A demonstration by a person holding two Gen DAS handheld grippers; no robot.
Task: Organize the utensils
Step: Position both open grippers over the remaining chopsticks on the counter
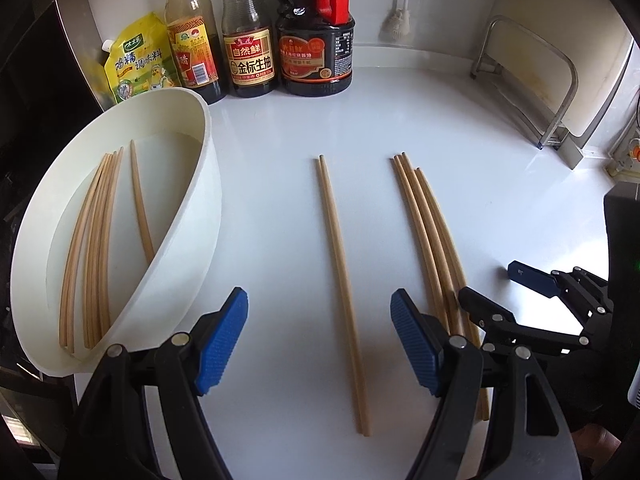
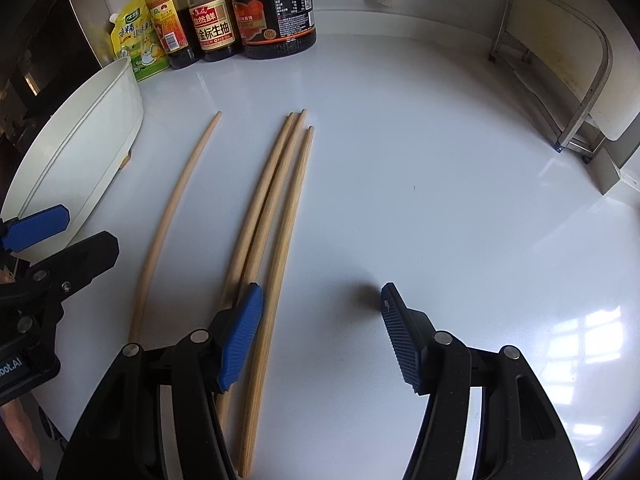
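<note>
Lying on the glossy white countertop (image 1: 420, 128): a chopstick pair (image 1: 340, 280) at centre; a chopstick bundle (image 1: 428, 240) toward three o'clock; a white tray (image 1: 208, 200) sitting at nine; sauce bottles (image 1: 248, 32) standing at twelve; a metal rack (image 1: 532, 80) at two.

Wooden chopsticks: bunch in white tray (image 1: 208, 184), a pair (image 1: 340, 288) & a cluster (image 1: 428, 248) on counter.

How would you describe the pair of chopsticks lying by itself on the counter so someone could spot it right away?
Start at the white oval tub on the left of the white counter, below the sauce bottles. Just right of the tub lies the lone pair of chopsticks, pressed side by side between the open left gripper fingers. The bundle of chopsticks farther right holds more sticks, fanned apart.
</note>
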